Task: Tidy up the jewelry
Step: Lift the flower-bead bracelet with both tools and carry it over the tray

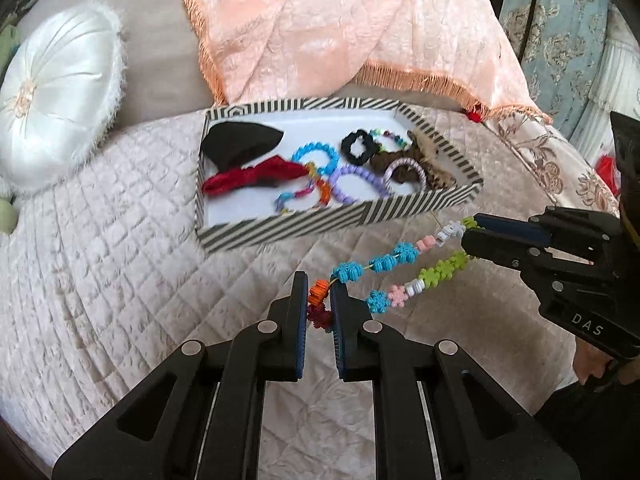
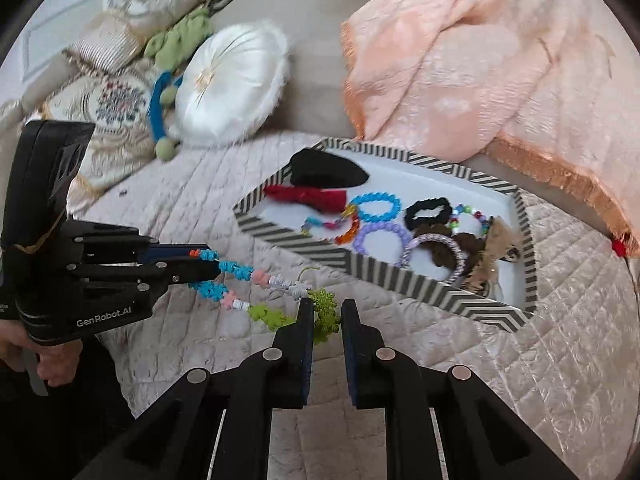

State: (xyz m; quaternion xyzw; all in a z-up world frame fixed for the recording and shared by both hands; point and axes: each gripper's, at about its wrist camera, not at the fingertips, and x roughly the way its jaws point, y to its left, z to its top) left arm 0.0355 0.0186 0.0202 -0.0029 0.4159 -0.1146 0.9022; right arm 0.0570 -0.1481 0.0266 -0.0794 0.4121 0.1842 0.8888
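Note:
A string of flower-shaped beads in blue, pink, white, green and orange hangs above the quilt, stretched between both grippers. My left gripper is shut on its orange and maroon end. That gripper shows at the left of the right wrist view. My right gripper is shut on the green beads at the other end of the bead string. It enters the left wrist view from the right. Just beyond stands a black-and-white striped box holding several bracelets, scrunchies and fabric bows.
A quilted pale bedspread lies under everything. A round white cushion sits at the left, and embroidered cushions lie further back. A peach fringed throw is draped behind the box. A hand grips the left tool.

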